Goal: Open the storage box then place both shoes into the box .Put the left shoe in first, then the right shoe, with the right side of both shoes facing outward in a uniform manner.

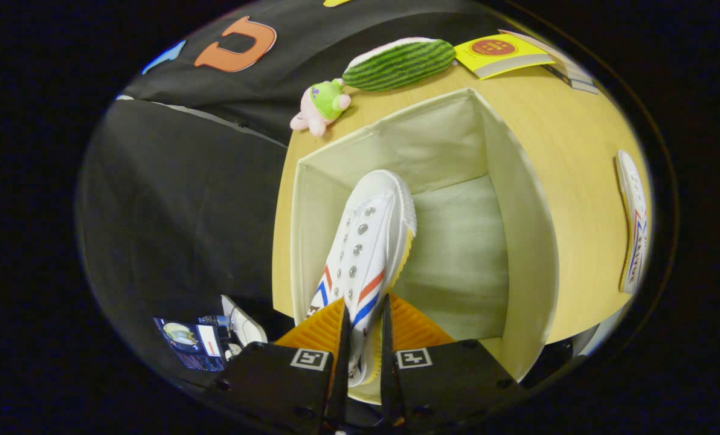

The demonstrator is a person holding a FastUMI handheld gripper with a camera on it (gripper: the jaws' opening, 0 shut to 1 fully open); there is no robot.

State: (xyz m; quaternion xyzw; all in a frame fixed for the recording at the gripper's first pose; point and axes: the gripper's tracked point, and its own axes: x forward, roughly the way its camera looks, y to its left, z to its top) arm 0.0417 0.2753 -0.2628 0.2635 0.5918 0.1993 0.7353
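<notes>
My gripper [365, 338] is shut on a white sneaker [369, 241] with red and blue stripes, pinching its heel end between both fingers. The shoe points away from me, toe down inside the open cream fabric storage box [517, 199], along the box's left wall. Its lace eyelets face me. The box stands open on a light wooden table [565, 139], its pale floor showing to the right of the shoe. The second white sneaker [633, 223] lies on the table to the right of the box, outside it.
Beyond the box lie a striped green watermelon-slice plush [399, 63] and a small pink-and-green plush toy [322, 104]. A yellow booklet [499, 54] rests at the far right. Left of the table hangs black cloth, with small items [194, 341] low beside my fingers.
</notes>
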